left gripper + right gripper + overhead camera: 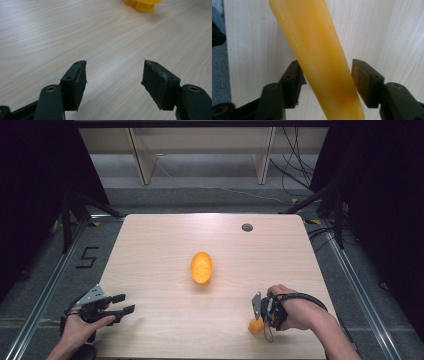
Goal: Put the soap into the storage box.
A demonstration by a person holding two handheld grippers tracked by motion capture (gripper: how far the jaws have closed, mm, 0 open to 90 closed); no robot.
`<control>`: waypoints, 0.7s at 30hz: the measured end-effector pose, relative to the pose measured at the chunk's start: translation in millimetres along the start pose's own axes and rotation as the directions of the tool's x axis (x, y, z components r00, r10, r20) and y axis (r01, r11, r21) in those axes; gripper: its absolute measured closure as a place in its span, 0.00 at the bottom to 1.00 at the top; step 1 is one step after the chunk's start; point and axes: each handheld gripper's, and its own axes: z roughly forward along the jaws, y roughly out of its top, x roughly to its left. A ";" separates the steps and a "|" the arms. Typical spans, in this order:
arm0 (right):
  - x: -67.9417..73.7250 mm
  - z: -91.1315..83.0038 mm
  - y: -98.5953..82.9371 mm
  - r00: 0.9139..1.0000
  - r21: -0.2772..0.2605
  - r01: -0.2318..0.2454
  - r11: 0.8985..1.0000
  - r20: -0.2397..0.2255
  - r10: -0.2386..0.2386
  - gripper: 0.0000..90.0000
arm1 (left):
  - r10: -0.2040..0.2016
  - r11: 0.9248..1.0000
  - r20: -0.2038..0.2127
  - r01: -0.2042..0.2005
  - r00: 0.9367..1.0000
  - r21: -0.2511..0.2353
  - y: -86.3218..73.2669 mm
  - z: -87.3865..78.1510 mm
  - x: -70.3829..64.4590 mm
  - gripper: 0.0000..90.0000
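Observation:
An orange oval shell (201,267) with small holes lies at the middle of the wooden table (165,235); its yellow underside (144,7) shows at the top of the left gripper view. My left gripper (126,304) hovers at the table's near left corner, open and holding nothing, pointing toward the shell. Near the front right, my right gripper (260,316) points down over a long orange wedge (256,326). In the right gripper view the wedge (322,62) runs up between the jaws, and both pads meet its sides.
A grey round grommet (247,227) sits in the table's far right part. Black stands and cables flank the table on the floor, and a taped 5 (87,257) marks the floor on the left. Wooden shelf legs stand behind.

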 end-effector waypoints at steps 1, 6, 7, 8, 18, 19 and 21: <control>-2.7 0.8 0.5 0.999 -0.013 0.045 0.999 -0.001 -0.045 0.53 | 0.000 1.000 0.000 0.000 1.000 0.000 0.0 0.1 0.0 0.39; 2.3 2.1 1.1 1.000 0.016 -0.012 1.000 -0.012 0.012 0.54 | 0.000 1.000 0.010 0.000 1.000 -0.001 -0.2 0.4 0.2 0.39; -0.6 3.0 2.2 0.999 0.012 0.045 0.999 -0.006 -0.045 0.55 | 0.000 1.000 0.010 0.000 1.000 -0.001 -0.2 0.4 0.2 0.39; 0.1 2.5 2.3 0.999 0.021 0.037 0.999 -0.014 -0.037 0.56 | 0.000 1.000 0.010 0.000 1.000 -0.002 -0.3 0.6 0.2 0.39; 3.2 -0.4 -2.1 0.987 -0.034 -0.149 0.988 -0.062 0.147 0.68 | -0.003 1.000 0.011 0.003 1.000 0.002 -0.3 0.7 0.5 0.39; 3.1 -0.3 -2.4 0.987 -0.041 -0.155 0.987 -0.057 0.153 0.68 | -0.003 1.000 0.011 0.003 1.000 0.002 -0.3 0.7 0.5 0.39; 6.0 -1.5 -3.4 0.971 -0.024 -0.233 0.972 -0.063 0.231 0.68 | -0.004 1.000 0.012 0.004 1.000 0.002 -0.3 0.8 0.5 0.39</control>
